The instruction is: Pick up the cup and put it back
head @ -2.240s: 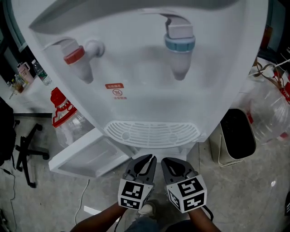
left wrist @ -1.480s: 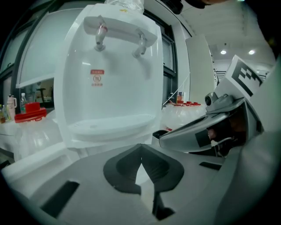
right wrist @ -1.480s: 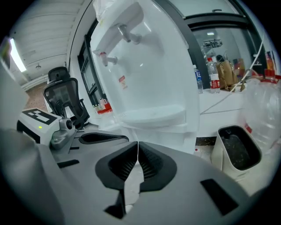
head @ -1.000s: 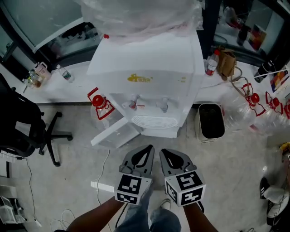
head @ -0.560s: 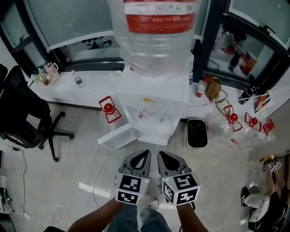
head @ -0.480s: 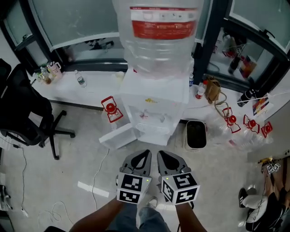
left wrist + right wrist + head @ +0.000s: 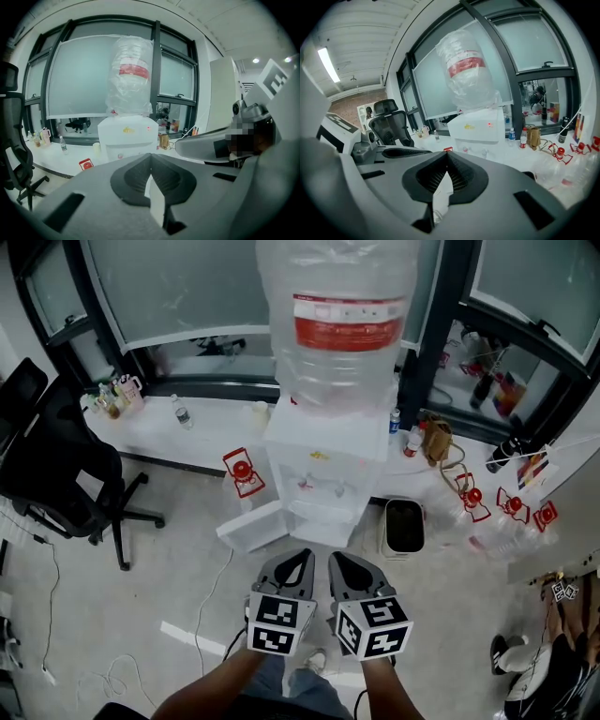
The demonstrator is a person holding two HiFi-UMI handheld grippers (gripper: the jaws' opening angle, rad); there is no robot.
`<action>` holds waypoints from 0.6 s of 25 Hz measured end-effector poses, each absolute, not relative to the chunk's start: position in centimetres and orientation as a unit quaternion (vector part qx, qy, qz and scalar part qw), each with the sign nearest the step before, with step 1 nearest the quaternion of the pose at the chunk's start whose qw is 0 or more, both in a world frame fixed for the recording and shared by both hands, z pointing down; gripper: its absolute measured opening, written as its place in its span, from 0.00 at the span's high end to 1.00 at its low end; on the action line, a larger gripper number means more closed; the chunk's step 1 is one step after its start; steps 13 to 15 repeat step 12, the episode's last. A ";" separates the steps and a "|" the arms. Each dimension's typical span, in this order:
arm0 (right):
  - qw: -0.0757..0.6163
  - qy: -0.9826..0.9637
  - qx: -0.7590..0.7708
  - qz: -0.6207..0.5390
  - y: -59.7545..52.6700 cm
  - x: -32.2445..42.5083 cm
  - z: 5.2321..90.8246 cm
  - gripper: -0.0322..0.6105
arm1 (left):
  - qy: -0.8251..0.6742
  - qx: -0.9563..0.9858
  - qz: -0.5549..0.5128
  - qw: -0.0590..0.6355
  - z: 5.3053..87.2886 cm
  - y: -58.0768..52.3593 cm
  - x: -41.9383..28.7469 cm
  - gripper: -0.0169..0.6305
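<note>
A small pale cup (image 7: pixel 260 414) stands on the white ledge just left of the water dispenser (image 7: pixel 323 474); it also shows in the left gripper view (image 7: pixel 96 149). My left gripper (image 7: pixel 305 559) and right gripper (image 7: pixel 339 561) hover side by side over the floor, well in front of the dispenser. Both are shut with nothing between the jaws. In the left gripper view the left gripper (image 7: pixel 150 156) points toward the dispenser (image 7: pixel 127 140). The right gripper (image 7: pixel 447 154) faces the dispenser (image 7: pixel 480 129) too.
A large clear bottle (image 7: pixel 342 324) sits on top of the dispenser, whose lower door (image 7: pixel 258 526) hangs open. A black office chair (image 7: pixel 56 465) stands at the left and a dark bin (image 7: pixel 404 526) at the right. Empty red-capped jugs (image 7: pixel 506 512) lie on the floor.
The view has pulled back from close at the dispenser taps to far off and higher. Both grippers rose with it, staying shut and side by side.
</note>
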State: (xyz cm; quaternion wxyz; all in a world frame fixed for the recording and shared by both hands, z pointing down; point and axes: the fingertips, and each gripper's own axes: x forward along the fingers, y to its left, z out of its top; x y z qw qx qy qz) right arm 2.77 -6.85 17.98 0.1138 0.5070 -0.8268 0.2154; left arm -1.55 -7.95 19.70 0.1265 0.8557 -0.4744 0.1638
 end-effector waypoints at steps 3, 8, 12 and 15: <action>0.114 -0.827 0.508 0.212 -6.7 2.8 17.7 0.92 | -0.471 0.859 0.161 0.121 19.1 -7.8 -1.2 0.95; 0.113 -0.827 0.510 0.209 -6.6 3.0 17.3 0.92 | -0.468 0.862 0.158 0.118 18.5 -7.7 -0.7 0.95; 0.114 -0.826 0.510 0.211 -6.4 3.3 17.3 0.92 | -0.467 0.862 0.159 0.118 18.4 -7.5 -0.5 0.95; 0.114 -0.826 0.510 0.211 -6.4 3.3 17.3 0.92 | -0.467 0.862 0.159 0.118 18.4 -7.5 -0.5 0.95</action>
